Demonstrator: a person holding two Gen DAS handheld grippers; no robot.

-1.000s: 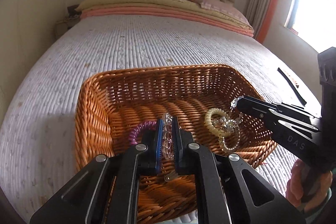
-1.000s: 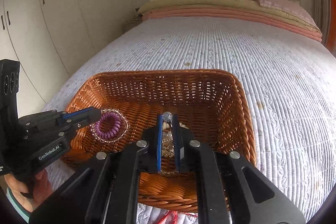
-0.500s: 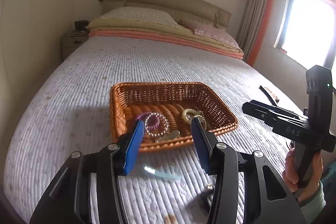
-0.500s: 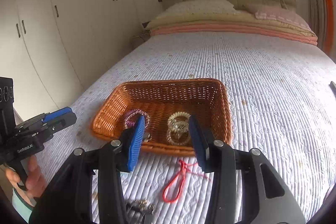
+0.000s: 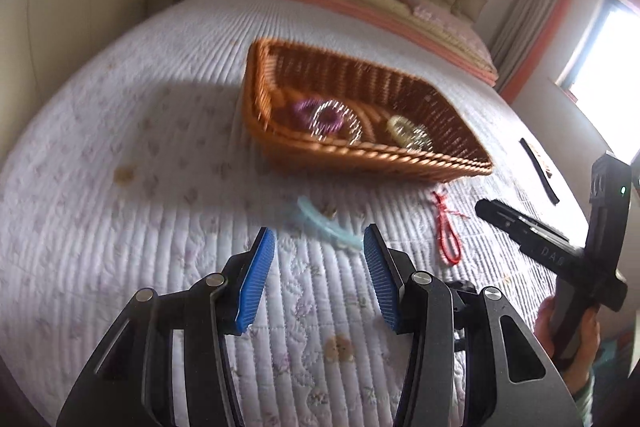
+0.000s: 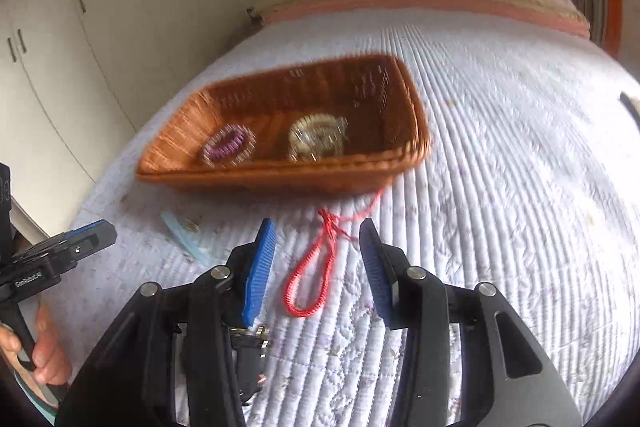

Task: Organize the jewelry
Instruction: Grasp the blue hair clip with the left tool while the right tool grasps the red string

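On the side of your left gripper [image 6: 98,237], seen from the right wrist, white lettering reads roughly "GenRobot.AI", though blur makes the last letters uncertain. Your right gripper [image 5: 486,207] shows "DAS" in the left wrist view.

Both tools stand apart with nothing between the blue pads [image 5: 256,287]. Your left gripper [image 5: 318,277] hangs over bare quilt [image 5: 120,227] with one pale blue clip [image 5: 324,223] just beyond its tips; your right gripper [image 6: 318,263] straddles one red cord loop [image 6: 310,281] lying on the quilt, not touching it.

One wicker basket [image 6: 260,173] sits farther up the bed. In it you have two clusters: a purple coil ring [image 6: 228,147] with a clear bead bracelet [image 5: 338,121] over it, and a cream ring [image 5: 400,127] with a sparkly piece [image 6: 318,141] on it. One black strip [image 5: 538,171] lies off to the right of the basket.
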